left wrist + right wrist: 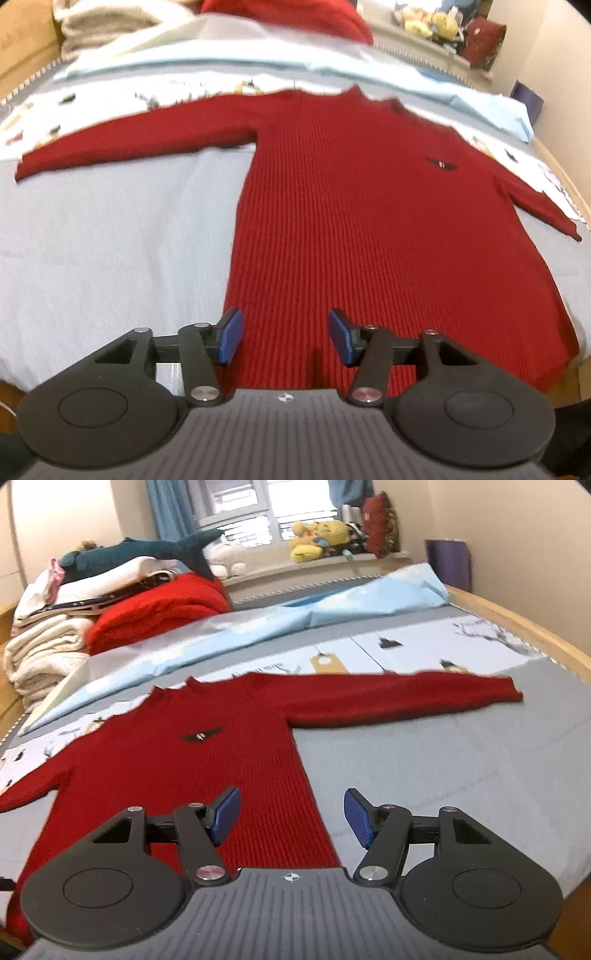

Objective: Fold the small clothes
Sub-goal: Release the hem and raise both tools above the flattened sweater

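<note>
Sweater [369,229] spread flat on bed [110,236], both tongs released.
Red knit, front up, dark emblem [441,163] on chest, sleeves out to left and right, collar at far end, hem near. Left tongs [286,338] over near left part of body, blue pads [232,334] apart, nothing gripped, only knit below the gap. Right tongs [291,818] over near right edge of sweater [184,760], pads [360,818] apart, nothing gripped. Pale blue sheet [295,616] rumpled beyond collar. Folded stack with red blanket [159,609] far left, plush toys [317,539] on windowsill.
</note>
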